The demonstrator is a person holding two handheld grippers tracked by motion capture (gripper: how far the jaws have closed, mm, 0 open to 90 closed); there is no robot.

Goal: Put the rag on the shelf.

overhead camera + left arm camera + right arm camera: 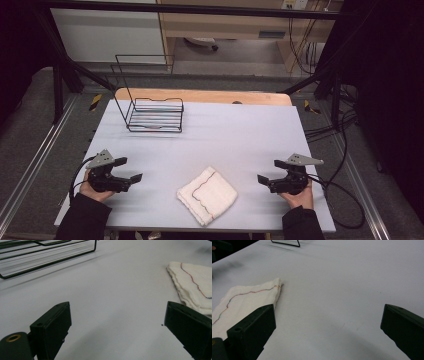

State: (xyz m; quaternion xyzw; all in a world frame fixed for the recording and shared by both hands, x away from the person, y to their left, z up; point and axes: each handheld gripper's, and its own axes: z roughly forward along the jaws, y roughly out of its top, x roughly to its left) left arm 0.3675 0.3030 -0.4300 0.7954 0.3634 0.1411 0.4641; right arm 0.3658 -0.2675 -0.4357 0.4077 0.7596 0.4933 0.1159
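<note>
Desk [250, 130] first: pale grey top, mostly bare. At the far left stands a black wire rack [155, 115], well apart from everything else. Nearer me, approx centre, lies a folded white cloth [207, 194] w/ a thin red stitched line across it. It sits between my two claws, touching neither. It's turned diagonal to the desk edge, one corner pointing away from me; its long axis runs roughly from near-left to far-right, though it's close to square so that's a weak call.

Left claw [128, 170] hovers left of the cloth, jaws wide apart, nothing between them. Right claw [270, 172] sits right of it, jaws also spread, nothing held.

Step in hand, I reckon: reach in for the cloth. To do it well I'd bring each claw low, nearly level w/ the desk, and take opposite corners rather than the thick middle, so the layers don't slip. Pinch all the folds at once, else the top layer peels off alone.
</note>
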